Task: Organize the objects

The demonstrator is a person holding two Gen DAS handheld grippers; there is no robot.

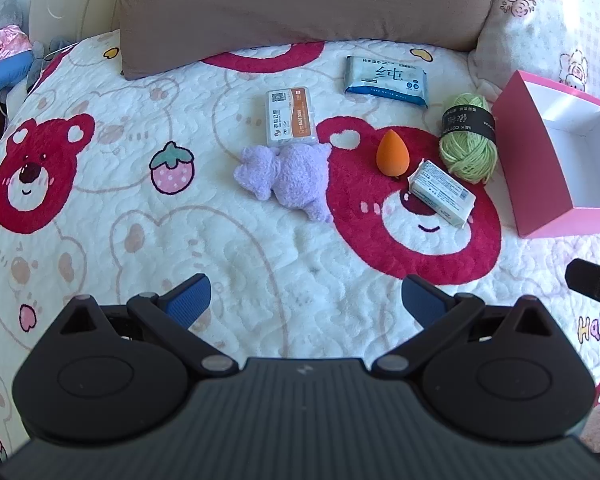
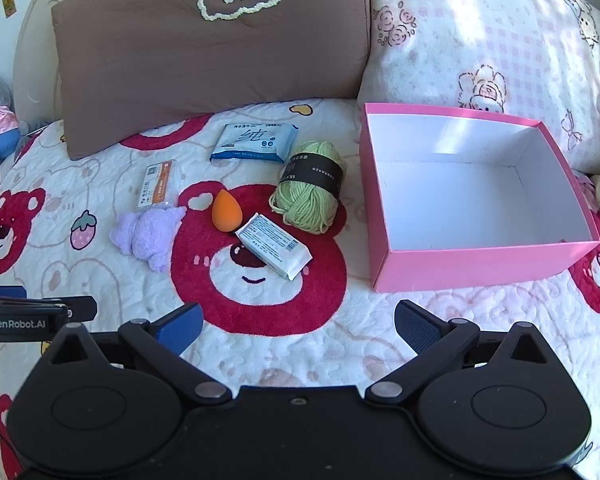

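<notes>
Both my claws are spread wide with nothing in them, left gripper (image 1: pixel 306 300) and right gripper (image 2: pixel 299 328) hovering over the blanket (image 2: pixel 340 340). The pink box (image 2: pixel 480 264) sits on the right, nothing inside (white lining showing). Left of it, clustered close: yarn (image 2: pixel 310 196), wipes (image 2: pixel 254 142), sponge (image 2: pixel 226 212), soap (image 2: pixel 274 246), purple plush (image 2: pixel 148 236), floss case (image 2: pixel 158 186).

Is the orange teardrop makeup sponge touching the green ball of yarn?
Apart. The right wrist view shows red bear-print blanket between the orange sponge and the green yarn; the left wrist view shows the same gap.
</notes>
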